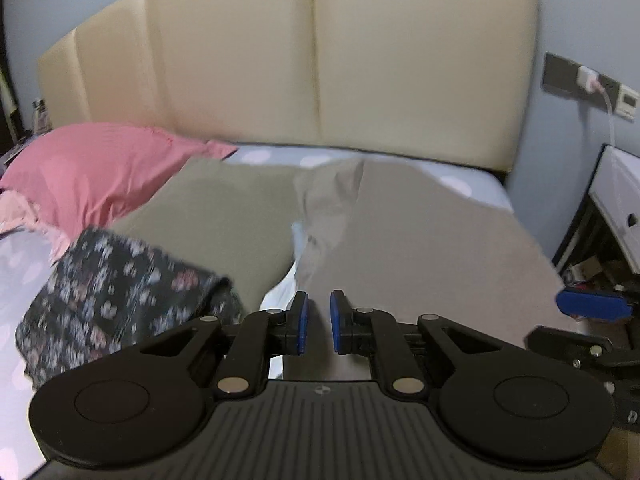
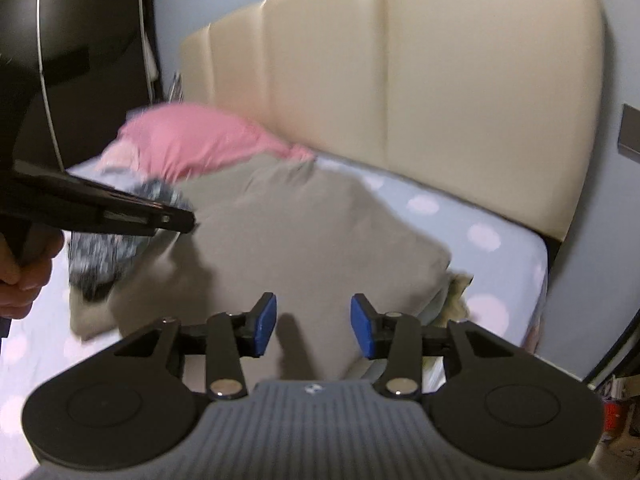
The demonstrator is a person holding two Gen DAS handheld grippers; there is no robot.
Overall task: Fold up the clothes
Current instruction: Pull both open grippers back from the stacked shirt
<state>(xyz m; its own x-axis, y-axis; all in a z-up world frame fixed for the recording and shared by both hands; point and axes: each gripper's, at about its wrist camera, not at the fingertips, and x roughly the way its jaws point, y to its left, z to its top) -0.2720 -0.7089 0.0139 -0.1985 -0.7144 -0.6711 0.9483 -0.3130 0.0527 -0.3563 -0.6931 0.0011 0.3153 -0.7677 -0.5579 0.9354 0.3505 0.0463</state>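
Observation:
A large grey-beige garment (image 1: 420, 240) lies spread on the bed, with a pale crumpled fold running down its middle. My left gripper (image 1: 319, 322) stands at the near end of that fold, blue pads nearly together with the cloth pinched between them. In the right wrist view the left gripper (image 2: 180, 220) comes in from the left and touches the garment (image 2: 312, 232) at its left edge. My right gripper (image 2: 314, 326) hovers open over the garment's near part, pads well apart and pressing nothing. One of its blue fingertips (image 1: 592, 306) shows at the left view's right edge.
A dark floral garment (image 1: 120, 292) lies bunched at the left beside a pink pillow (image 1: 92, 172). The cream padded headboard (image 1: 320, 60) closes the far side. A white nightstand (image 1: 616, 200) and a wall socket with a charger (image 1: 588, 78) are at the right. A hand (image 2: 20, 272) holds the left gripper.

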